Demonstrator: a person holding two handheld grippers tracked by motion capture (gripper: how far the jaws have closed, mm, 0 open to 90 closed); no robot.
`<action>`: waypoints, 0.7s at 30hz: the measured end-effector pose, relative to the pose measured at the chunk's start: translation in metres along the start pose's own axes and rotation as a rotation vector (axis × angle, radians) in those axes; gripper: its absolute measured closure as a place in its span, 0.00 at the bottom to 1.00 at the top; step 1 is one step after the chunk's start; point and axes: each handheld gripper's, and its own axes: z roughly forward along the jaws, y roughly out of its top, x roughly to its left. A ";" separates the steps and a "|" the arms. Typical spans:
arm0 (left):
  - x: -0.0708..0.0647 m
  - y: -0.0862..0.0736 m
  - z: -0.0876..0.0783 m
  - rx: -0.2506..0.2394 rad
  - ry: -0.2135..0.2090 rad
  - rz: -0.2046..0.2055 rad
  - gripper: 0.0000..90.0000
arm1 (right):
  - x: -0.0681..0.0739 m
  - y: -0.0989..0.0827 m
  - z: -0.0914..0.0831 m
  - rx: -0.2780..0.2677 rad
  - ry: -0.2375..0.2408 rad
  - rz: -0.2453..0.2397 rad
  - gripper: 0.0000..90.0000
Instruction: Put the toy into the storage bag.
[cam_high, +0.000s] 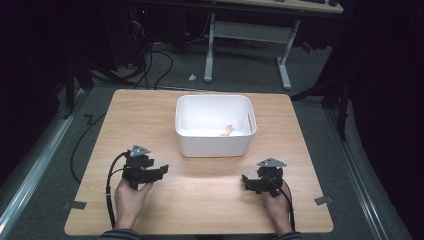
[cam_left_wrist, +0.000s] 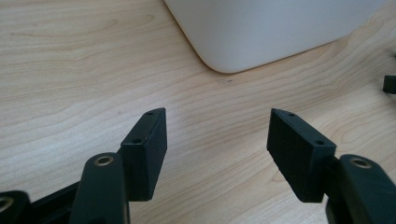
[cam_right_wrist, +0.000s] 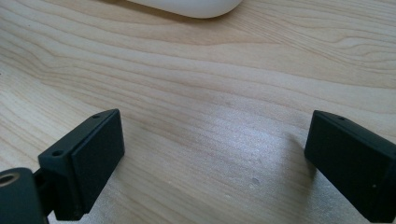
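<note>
A white bin (cam_high: 214, 125) stands on the wooden table (cam_high: 150, 110), toward the far side and about midway across, with its long axis running left to right. Inside it, near the right end of the floor, lies a small colourful item (cam_high: 228, 129) (too small to tell what it is).

Both grippers rest low over the near part of the table, on either side of the bin and nearer the person than it is. The left gripper (cam_high: 161, 170) points across toward the middle, and its jaws are parted with nothing between them; in the left gripper view (cam_left_wrist: 217, 140) only bare wood lies in the gap, and the bin's rounded near corner (cam_left_wrist: 261, 28) sits ahead and slightly to the right. The right gripper (cam_high: 246, 179) also stands released and empty, its jaws wider apart in the right gripper view (cam_right_wrist: 215, 154), with the bin's lower edge (cam_right_wrist: 187, 7) just ahead at the top.

The item lies toward the bin's right end, so the right gripper looks the nearer one, and any reach would probably have to go up over the near wall and down inside.
</note>
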 end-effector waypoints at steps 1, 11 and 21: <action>0.000 -0.001 0.001 0.004 -0.001 0.000 0.43 | 0.000 0.000 0.000 0.000 0.000 0.000 0.05; 0.001 -0.015 0.014 0.006 -0.006 -0.001 0.41 | 0.000 0.000 0.000 0.000 0.000 0.000 0.05; -0.004 -0.024 0.036 0.033 0.034 0.039 0.40 | 0.000 0.000 0.000 0.000 0.000 0.001 0.05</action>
